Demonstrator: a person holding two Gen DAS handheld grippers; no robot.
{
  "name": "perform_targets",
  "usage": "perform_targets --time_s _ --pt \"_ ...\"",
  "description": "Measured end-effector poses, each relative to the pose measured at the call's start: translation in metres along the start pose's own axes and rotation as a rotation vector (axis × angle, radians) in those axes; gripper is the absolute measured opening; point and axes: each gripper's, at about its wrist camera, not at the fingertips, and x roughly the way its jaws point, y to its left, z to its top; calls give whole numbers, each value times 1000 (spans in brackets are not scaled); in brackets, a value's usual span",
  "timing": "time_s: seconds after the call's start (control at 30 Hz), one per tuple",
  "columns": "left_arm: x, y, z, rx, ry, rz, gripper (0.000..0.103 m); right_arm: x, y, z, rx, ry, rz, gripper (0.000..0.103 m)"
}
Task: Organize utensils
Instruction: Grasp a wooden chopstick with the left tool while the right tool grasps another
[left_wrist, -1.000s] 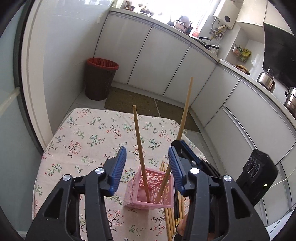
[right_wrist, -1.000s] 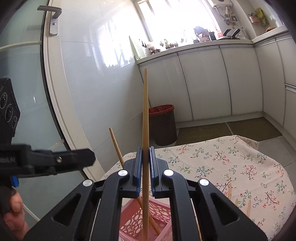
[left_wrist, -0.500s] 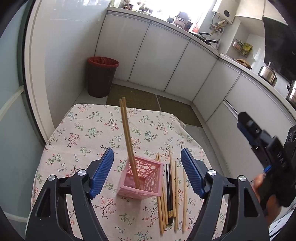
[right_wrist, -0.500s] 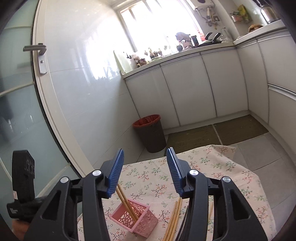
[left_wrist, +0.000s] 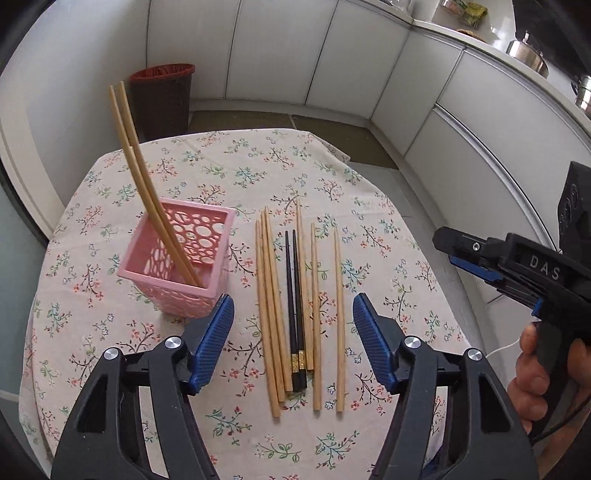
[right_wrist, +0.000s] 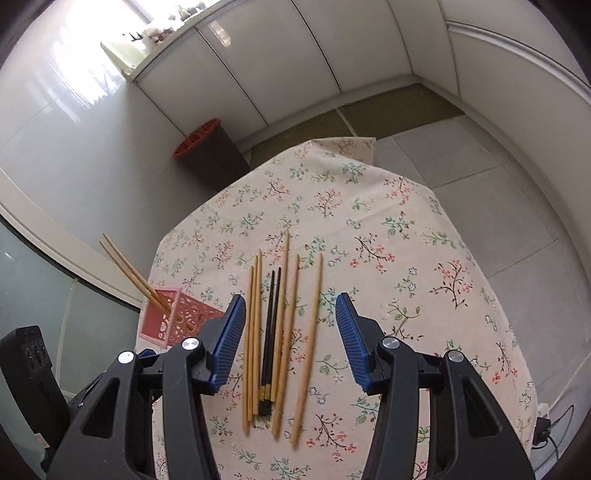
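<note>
Since the earlier frames: the right gripper (right_wrist: 290, 341), then clamped on a bamboo stick over the basket (left_wrist: 177, 264), has let it go and swung out over the row of loose sticks; the left gripper (left_wrist: 291, 341) has dropped lower and shifted the same way. Two bamboo sticks (left_wrist: 147, 188) now lean in the basket, tips up and away toward the bin (left_wrist: 162, 98).

Tongs: right gripper stands open, nothing between the pads. Left gripper's jaws are closing, also w/ nothing between them; pads clear of the cloth (left_wrist: 221, 166).

Task items: on the cloth, just beside the basket, lie several bamboo sticks (left_wrist: 267, 306) roughly parallel, w/ a black pair (left_wrist: 295, 306) in the middle, gold bands at the near end. The two outermost, e.g. the far-right stick (left_wrist: 339, 317), lie slightly apart from the rest.

Step in hand (judged): pick the next stick. Best target is prob. an outer one, since the bunched ones touch and a pinch could drag neighbours. Straddle one stick only, pads across its length, grip near the thick end, lift before tilting, then lower tip-first into the basket w/o knocking the leaning pair.
</note>
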Motion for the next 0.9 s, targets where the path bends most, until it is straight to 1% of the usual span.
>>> perform_targets --time_s 0.07,0.13,0.17,0.2,0.23,0.3,0.37,0.4,0.47,0.63,0.73,0.77,0.83,0.9 --pt "11 -11 -2 23 19 -8 62 0 -12 1 34 4 15 51" --pt "25 -18 -1 28 47 -19 62 2 -18 3 43 7 8 51" --pt "34 -21 0 31 61 -28 59 3 -19 3 45 10 6 51" --pt "43 -24 2 34 78 -36 53 4 -20 3 45 12 10 51" --pt "51 -27 3 37 95 -40 50 5 -21 3 49 14 13 51" --pt "68 -29 5 35 128 -47 41 10 -27 4 72 22 10 51" --pt "83 -26 5 17 166 -65 36 15 -33 4 97 38 7 51" --pt "89 -25 6 14 179 -68 30 16 -35 4 102 43 9 51" --pt "97 -25 7 27 187 -55 25 17 -38 5 111 41 12 51" --pt "118 -29 8 39 221 -72 23 18 -39 7 123 44 33 51" --pt "133 -28 9 16 265 -77 23 23 -47 6 182 71 105 51" --pt "135 -27 10 10 267 -75 23 25 -51 5 207 80 121 51" --pt "136 -28 13 27 255 -51 23 26 -55 5 225 81 112 51" --pt "137 -27 15 28 250 -42 23 26 -54 6 220 74 103 51"
